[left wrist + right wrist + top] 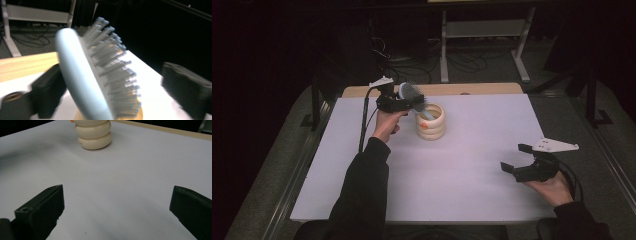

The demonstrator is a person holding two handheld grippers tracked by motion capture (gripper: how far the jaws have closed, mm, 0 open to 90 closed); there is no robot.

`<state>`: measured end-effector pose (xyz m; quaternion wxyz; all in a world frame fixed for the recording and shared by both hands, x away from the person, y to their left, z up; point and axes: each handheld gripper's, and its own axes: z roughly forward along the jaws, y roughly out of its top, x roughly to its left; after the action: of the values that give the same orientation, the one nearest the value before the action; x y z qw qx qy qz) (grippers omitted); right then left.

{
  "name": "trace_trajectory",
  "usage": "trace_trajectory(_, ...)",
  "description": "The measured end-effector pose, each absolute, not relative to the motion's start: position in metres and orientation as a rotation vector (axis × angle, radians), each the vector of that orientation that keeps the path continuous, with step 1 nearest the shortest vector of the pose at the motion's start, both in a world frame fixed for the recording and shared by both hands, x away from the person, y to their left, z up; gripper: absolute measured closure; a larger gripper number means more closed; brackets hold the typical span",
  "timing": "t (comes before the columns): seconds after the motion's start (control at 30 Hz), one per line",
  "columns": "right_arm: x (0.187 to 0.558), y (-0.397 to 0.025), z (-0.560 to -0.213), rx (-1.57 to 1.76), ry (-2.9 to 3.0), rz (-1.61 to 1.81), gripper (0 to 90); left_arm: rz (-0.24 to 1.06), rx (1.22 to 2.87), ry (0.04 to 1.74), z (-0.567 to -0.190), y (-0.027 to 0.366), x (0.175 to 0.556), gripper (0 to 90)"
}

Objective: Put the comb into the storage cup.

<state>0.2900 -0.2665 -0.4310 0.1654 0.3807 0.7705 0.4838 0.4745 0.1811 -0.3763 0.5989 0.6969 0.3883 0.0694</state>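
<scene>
Thing in hand: a pale blue oval plastic hairbrush (411, 94) with pale, round-tipped bristles, one in all.
Where it is: over the far middle of the white table (472, 165), its handle end down inside the cream ribbed ring-stacked cup (431, 121).
Long axis: tilted, running from the cup's mouth up and away to the person's left; the head is the high end.
Facing: in the left gripper view the bristles point to that view's right, the smooth back to its left.
Left gripper (404, 102): at the brush head, jaws set wide; one jaw looks close against the smooth back, the other stands clear of the bristles. A firm hold cannot be told.
Right gripper (517, 157): near the table's right front, well apart from the cup, jaws spread wide and empty.
Count: one hairbrush, one cup, two grippers.
Cup mark: a small orange spot on its side.
</scene>
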Motion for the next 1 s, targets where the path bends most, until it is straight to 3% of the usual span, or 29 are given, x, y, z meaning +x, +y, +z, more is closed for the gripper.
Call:
trace_trajectory(0.4, 0.290, -0.267, -0.430, 1.095, 2.187, 1.389, 0.0, 0.280, 1.702, 0.813, -0.370, 0.194, 0.464, 0.0)
trace_trajectory(1.0, 0.290, -0.266, -0.432, 1.100, 2.205, 1.374, 0.0, 0.297, 1.689, 0.781, -0.367, 0.227, 0.445, 0.0)
